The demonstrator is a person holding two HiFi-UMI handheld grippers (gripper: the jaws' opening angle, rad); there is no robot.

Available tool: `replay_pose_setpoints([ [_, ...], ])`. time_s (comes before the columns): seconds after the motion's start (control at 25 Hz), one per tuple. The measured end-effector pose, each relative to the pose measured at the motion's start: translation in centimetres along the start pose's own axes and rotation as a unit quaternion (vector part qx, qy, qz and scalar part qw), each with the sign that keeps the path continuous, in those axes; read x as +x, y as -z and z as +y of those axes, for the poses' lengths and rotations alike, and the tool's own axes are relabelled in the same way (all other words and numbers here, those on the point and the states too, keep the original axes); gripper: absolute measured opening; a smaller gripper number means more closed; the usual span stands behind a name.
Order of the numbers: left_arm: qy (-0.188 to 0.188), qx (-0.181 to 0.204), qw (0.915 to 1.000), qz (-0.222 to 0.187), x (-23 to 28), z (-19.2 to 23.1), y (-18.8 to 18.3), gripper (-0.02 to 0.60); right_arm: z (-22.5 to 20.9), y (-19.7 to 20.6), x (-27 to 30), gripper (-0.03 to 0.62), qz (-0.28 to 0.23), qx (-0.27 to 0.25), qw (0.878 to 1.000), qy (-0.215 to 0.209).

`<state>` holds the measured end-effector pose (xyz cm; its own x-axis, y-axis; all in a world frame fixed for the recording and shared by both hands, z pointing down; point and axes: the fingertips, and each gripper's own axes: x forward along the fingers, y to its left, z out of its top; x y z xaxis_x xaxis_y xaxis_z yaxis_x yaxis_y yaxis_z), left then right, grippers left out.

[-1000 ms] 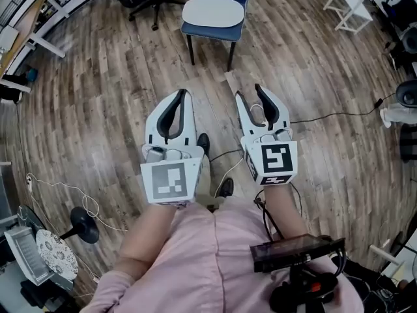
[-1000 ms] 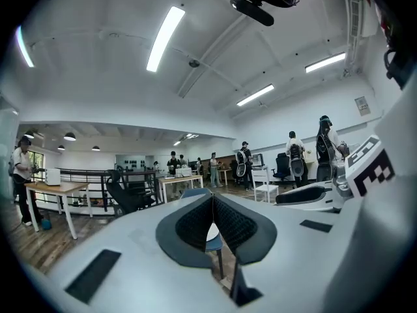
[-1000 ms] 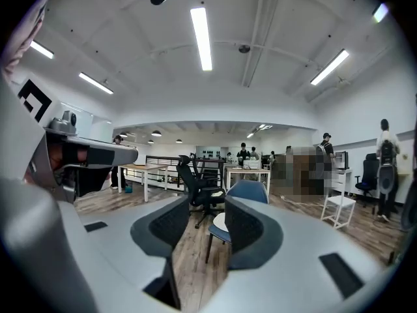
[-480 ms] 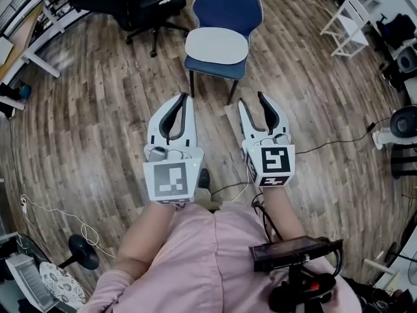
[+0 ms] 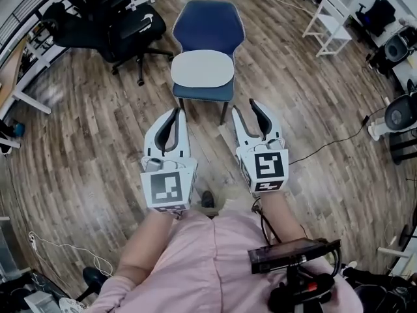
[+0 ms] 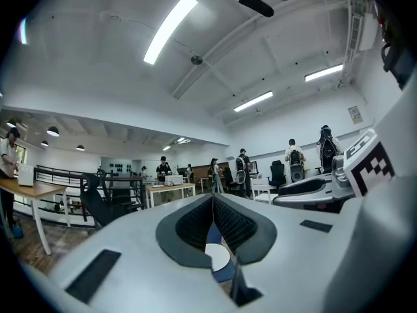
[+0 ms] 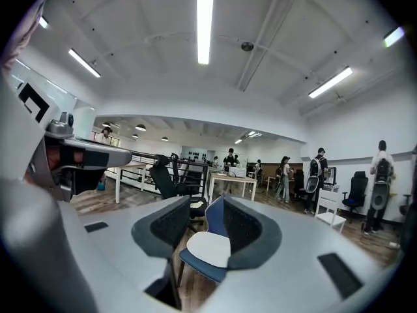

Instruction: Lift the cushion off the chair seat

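Note:
A white oval cushion (image 5: 202,68) lies on the seat of a blue chair (image 5: 210,25) straight ahead on the wood floor. Both grippers are held out in front of the person, short of the chair and touching nothing. My left gripper (image 5: 173,115) has its tips together and holds nothing; through the gap behind the tips the left gripper view shows a sliver of the cushion (image 6: 217,256). My right gripper (image 5: 247,109) is open, and the right gripper view frames the cushion (image 7: 208,248) and the chair back (image 7: 215,217) between its jaws.
A black office chair (image 5: 124,25) stands left of the blue chair. A white rack (image 5: 329,15) is at the back right. A cable (image 5: 326,145) runs over the floor at right, towards a fan (image 5: 399,113). Desks and several people fill the far room.
The person has walked towards the chair: it now sits lower and larger in the head view, close ahead of the gripper tips. Neither gripper has changed its state.

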<state>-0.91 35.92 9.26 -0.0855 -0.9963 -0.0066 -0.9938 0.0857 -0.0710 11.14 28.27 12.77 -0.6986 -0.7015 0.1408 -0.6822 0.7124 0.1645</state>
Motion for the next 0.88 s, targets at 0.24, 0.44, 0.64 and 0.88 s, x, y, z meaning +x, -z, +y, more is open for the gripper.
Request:
replay_pose_setpoints([
  [0.24,0.019,0.011,0.9994,0.028,3.2,-0.4,2.0,0.014,-1.7,1.7,2.4,0.153,0.017,0.015,1.000,0.009],
  [0.44,0.026,0.015,0.9983,0.049,6.7,-0.4,3.8,0.014,-3.8,3.3,5.5,0.150,0.028,0.029,0.999,0.014],
  [0.64,0.025,0.018,0.9963,0.080,11.7,0.2,6.1,0.014,-7.2,5.6,10.1,0.149,0.043,0.044,0.998,0.020],
  [0.88,0.020,0.032,0.9932,0.110,20.0,0.5,7.9,0.014,-12.8,7.6,17.3,0.149,0.055,0.065,0.996,0.017],
])
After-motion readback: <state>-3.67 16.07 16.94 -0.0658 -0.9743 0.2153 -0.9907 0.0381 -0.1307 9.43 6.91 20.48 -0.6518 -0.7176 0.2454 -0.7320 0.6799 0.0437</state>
